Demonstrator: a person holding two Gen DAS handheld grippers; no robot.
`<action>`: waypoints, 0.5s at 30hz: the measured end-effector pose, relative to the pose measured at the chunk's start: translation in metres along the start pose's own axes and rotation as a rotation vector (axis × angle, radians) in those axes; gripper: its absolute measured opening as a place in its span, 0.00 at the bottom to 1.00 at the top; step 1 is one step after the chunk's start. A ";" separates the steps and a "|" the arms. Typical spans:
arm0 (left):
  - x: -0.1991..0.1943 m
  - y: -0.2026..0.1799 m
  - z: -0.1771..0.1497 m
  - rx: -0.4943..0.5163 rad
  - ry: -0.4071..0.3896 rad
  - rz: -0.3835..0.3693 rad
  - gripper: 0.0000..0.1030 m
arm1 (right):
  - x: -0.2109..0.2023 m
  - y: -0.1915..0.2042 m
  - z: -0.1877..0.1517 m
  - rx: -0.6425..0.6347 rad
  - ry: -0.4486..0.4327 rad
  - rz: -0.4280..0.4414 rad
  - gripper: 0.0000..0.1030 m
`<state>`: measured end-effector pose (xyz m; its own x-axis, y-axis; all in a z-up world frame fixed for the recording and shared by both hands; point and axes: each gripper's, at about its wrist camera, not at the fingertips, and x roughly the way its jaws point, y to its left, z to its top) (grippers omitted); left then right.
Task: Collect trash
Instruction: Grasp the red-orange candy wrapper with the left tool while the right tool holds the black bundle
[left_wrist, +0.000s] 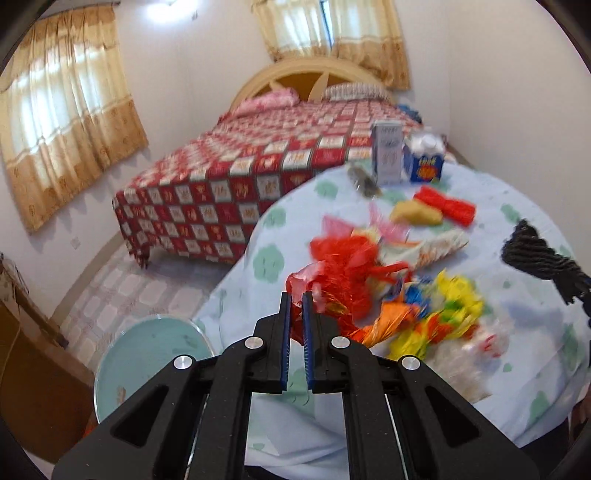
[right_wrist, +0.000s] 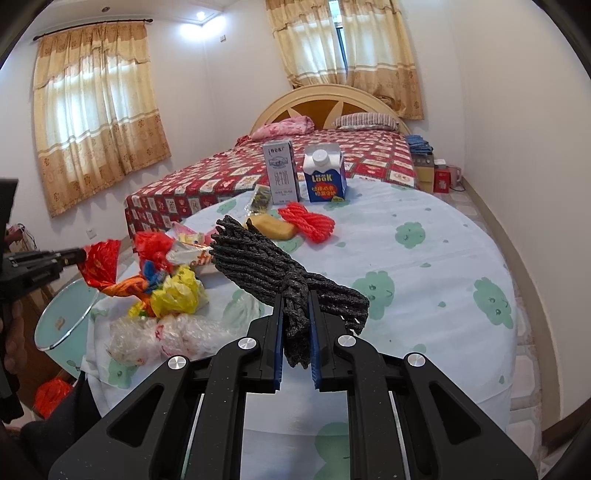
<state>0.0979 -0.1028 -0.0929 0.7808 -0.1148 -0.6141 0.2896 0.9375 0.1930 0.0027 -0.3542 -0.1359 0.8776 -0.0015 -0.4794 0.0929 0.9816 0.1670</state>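
Left wrist view: left gripper nearly closed, pinching edge of red wrapper at near rim of desk. Light, crinkly, slippery film; best held at bunched fold. Blurred wrapper heap alongside; count unclear.

Right wrist view: right gripper clamped on knot of black rope bundle, lifted over desk. Soft, light, compressible; knot gives firmest hold. Two cartons, one red rope, one yellow block. Teal bin below desk edge.
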 end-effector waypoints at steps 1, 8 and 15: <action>-0.005 -0.001 0.002 0.004 -0.014 0.001 0.06 | -0.001 0.002 0.002 -0.003 -0.003 0.001 0.12; -0.021 0.012 0.010 -0.021 -0.060 0.008 0.06 | -0.001 0.011 0.009 -0.017 -0.011 0.014 0.12; 0.007 0.017 -0.010 -0.006 0.016 0.015 0.06 | 0.001 0.017 0.006 -0.029 0.003 0.020 0.12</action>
<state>0.1030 -0.0840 -0.1010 0.7758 -0.0957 -0.6237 0.2747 0.9411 0.1973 0.0085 -0.3387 -0.1282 0.8777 0.0188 -0.4788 0.0615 0.9865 0.1516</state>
